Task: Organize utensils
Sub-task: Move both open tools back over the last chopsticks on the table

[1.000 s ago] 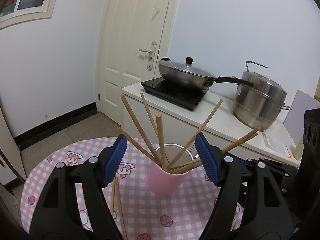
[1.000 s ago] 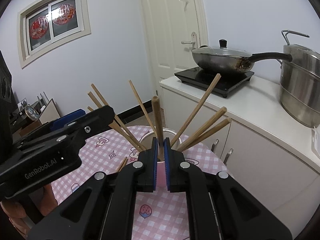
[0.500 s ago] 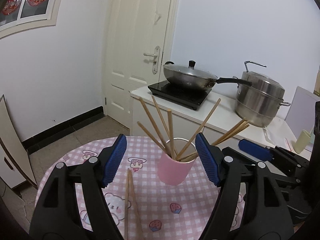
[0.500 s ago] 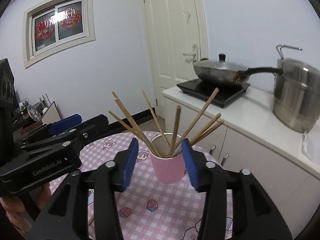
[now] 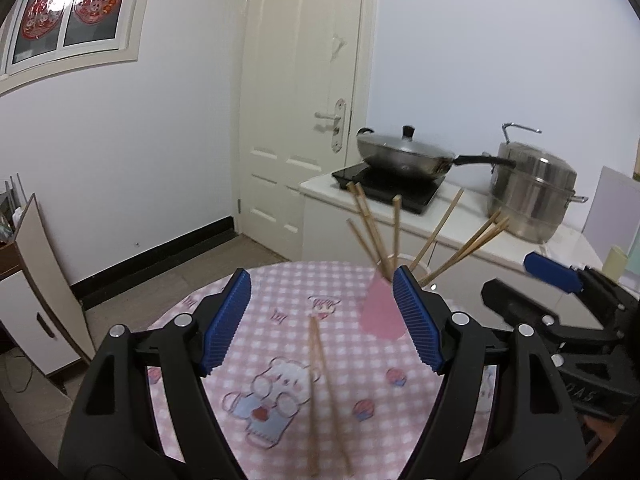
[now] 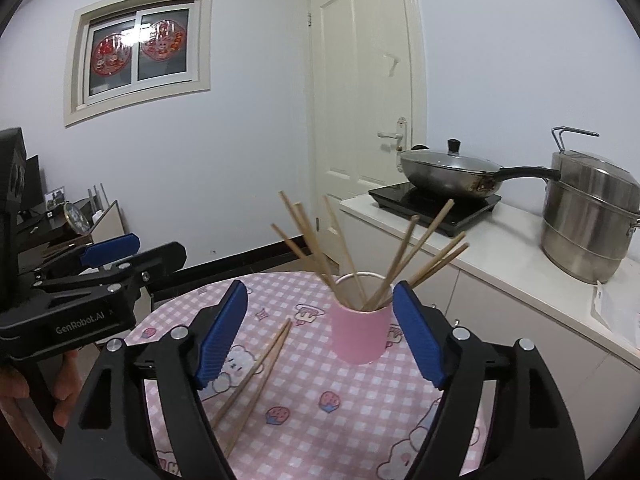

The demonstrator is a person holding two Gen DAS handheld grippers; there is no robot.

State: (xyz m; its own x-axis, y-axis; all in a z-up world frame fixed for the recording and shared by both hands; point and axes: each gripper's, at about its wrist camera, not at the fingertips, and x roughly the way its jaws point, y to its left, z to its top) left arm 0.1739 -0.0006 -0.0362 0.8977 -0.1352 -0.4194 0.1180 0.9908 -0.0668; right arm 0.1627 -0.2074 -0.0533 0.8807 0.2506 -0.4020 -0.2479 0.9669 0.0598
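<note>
The round surface [image 6: 304,432] with its pink checked cloth fills the near part of both views. Behind it, along the far right wall, a white kitchen counter [image 6: 516,248] carries a black induction hob [image 6: 436,202] with one lidded wok [image 6: 448,170] on it and, further right, one tall steel steamer pot [image 6: 588,216]. A white door [image 6: 360,92] stands at the far centre, and a window [image 6: 140,48] sits high on the left wall.

The left tool [image 5: 322,322] hovers over the surface with its two blue-padded fingers spread wide, holding nothing. The right tool [image 6: 318,330] is likewise spread wide and empty, its fingers flanking the view of the cup without touching it. In the right wrist view the left tool's black body shows at the left edge.

One pink cup [image 6: 362,332] stands upright on the far right part of the surface. The chopsticks in the cup [image 6: 394,264] rest tips-down and fan outward at the top, some leaning left, some right; about eight can be counted, though overlaps make this uncertain.

Two loose chopsticks [image 6: 256,376] lie flat on the cloth just left of the cup and apart from it. Their long axes run near to far; they are close together at the far end and diverge towards the near edge.
</note>
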